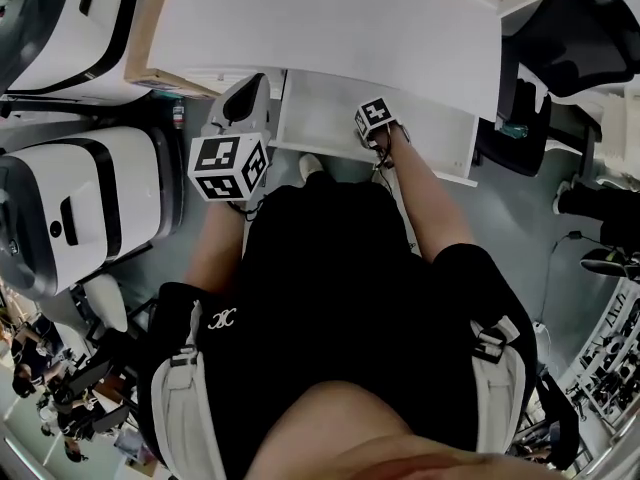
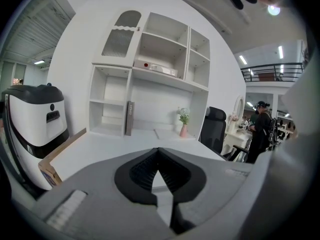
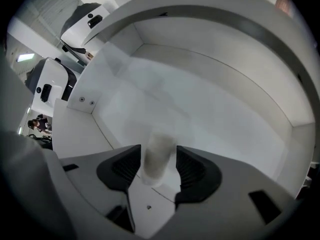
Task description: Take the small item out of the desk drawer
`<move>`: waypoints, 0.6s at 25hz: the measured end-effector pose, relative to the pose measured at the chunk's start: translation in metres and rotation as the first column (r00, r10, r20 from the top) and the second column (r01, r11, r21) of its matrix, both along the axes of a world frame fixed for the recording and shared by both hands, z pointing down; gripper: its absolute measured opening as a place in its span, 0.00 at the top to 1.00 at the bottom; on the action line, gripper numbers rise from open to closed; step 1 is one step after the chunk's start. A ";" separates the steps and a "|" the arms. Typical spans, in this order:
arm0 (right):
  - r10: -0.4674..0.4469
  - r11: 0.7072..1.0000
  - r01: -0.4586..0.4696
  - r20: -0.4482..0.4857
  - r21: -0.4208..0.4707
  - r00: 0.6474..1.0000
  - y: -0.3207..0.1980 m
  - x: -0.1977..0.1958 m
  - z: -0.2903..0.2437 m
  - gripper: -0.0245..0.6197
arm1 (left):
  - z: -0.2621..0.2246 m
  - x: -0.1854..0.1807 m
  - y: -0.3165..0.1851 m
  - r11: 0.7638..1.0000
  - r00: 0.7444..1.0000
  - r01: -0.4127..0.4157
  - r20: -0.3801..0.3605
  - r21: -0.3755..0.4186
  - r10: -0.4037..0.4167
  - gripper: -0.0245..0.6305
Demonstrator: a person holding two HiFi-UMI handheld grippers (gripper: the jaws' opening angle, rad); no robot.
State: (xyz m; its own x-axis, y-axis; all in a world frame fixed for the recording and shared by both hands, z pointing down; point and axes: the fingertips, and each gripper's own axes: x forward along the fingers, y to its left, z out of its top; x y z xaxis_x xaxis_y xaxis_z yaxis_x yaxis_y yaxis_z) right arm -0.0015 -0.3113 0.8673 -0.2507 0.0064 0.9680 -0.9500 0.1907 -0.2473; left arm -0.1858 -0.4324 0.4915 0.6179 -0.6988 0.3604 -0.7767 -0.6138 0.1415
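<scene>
A white desk has its drawer pulled out toward me. My right gripper reaches down into the drawer. In the right gripper view a small pale cylinder, blurred, stands between the jaws of the right gripper. The jaws are spread and a thin gap shows beside the right pad, so they are open. The bare white drawer floor lies behind it. My left gripper hovers at the drawer's left corner. In its own view the left gripper is shut, tips touching, holding nothing.
Two white-and-black machines stand at the left. A cardboard edge sits by the desk. A black office chair is at the right. The left gripper view shows a white shelf unit and a person.
</scene>
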 end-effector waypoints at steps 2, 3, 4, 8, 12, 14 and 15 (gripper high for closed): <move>-0.003 1.000 0.002 -0.007 -0.013 1.000 0.002 0.000 0.004 0.63 | -0.001 -0.004 -0.001 1.000 1.000 0.009 0.002 0.001 -0.009 0.94; -0.004 1.000 0.004 -0.009 -0.017 1.000 0.001 0.000 0.006 0.63 | -0.001 -0.005 -0.001 1.000 1.000 0.013 0.003 0.001 -0.013 0.94; -0.006 1.000 0.006 -0.011 -0.021 1.000 0.001 0.001 0.007 0.63 | -0.001 -0.007 -0.001 1.000 1.000 0.018 0.003 0.002 -0.018 0.94; -0.042 0.999 0.041 -0.037 -0.017 0.998 -0.001 0.003 0.005 0.73 | 0.000 -0.013 0.002 1.000 1.000 0.030 0.003 0.003 -0.030 0.94; -0.064 0.998 0.064 -0.036 0.016 0.997 -0.002 0.001 -0.005 0.75 | -0.001 -0.016 0.003 1.000 1.000 0.030 -0.006 0.005 -0.030 0.94; -0.074 0.997 0.075 -0.030 0.029 0.997 -0.003 0.001 -0.011 0.76 | -0.002 -0.015 0.002 1.000 1.000 0.026 -0.012 0.009 -0.026 0.94; -0.078 0.996 0.079 -0.027 0.039 0.997 -0.003 0.000 -0.014 0.76 | -0.003 -0.013 0.002 1.000 1.000 0.022 -0.015 0.012 -0.022 0.94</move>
